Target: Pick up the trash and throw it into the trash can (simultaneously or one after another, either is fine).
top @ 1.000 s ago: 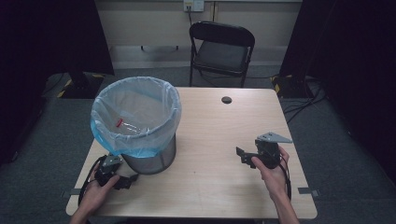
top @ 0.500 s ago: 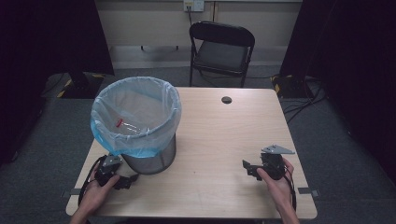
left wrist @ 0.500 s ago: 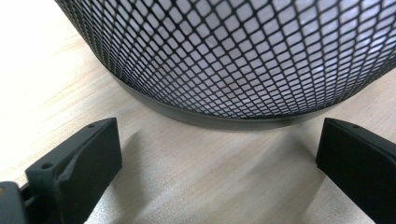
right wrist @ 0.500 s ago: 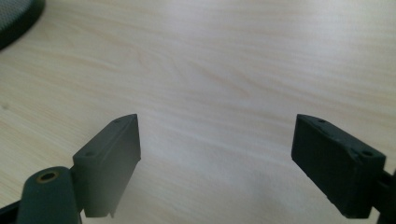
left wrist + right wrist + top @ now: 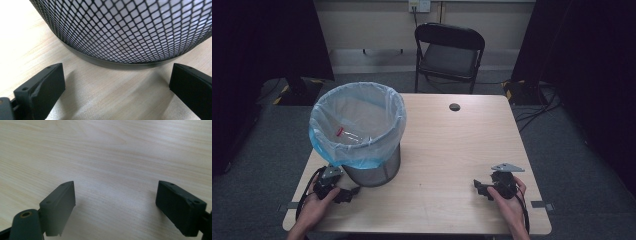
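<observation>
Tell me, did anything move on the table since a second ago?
The right gripper slid back toward the person's edge of the table, jaws open, holding nothing. The left gripper stayed beside the mesh bin, and the bin with its bag stayed put.

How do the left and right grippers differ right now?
The left gripper sits at the foot of the mesh bin, which looms ahead of its jaws; the right gripper faces bare table, away from the bin. The right gripper's grey plate stands clear above the hand; the left's lies low by the bin. Both are open and hold nothing.
</observation>
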`<state>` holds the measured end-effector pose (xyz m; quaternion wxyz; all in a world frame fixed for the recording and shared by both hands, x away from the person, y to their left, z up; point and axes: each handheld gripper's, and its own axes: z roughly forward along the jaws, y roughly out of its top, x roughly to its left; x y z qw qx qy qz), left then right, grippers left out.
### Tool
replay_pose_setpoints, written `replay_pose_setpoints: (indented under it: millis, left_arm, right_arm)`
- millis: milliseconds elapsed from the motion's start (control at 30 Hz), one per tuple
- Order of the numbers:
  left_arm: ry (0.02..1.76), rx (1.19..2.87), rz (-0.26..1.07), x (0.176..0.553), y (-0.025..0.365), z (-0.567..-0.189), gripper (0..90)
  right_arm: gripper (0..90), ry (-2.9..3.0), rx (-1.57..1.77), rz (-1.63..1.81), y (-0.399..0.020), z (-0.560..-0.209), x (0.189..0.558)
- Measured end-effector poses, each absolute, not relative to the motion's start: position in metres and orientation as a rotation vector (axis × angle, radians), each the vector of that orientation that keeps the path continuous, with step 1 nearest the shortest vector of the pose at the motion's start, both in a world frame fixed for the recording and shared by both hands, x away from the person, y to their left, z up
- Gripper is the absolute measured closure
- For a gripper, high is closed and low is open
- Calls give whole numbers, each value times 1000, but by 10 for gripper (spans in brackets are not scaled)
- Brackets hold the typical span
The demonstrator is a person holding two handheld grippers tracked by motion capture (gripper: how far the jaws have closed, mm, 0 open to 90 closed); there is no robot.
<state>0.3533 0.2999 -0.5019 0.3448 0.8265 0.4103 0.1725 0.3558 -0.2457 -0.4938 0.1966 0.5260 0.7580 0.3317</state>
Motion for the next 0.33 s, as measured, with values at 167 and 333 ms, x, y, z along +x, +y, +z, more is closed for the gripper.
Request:
replay_pose_setpoints:
  millis: [167,333]
  left_arm:
    - [1066,2146,447,353,300,-502,0]
    - [1066,2147,447,353,300,-502,0]
  right_arm:
    - [143,2096,1407,912,-243,-499,353]
    - [142,2095,1404,917,-244,-500,353]
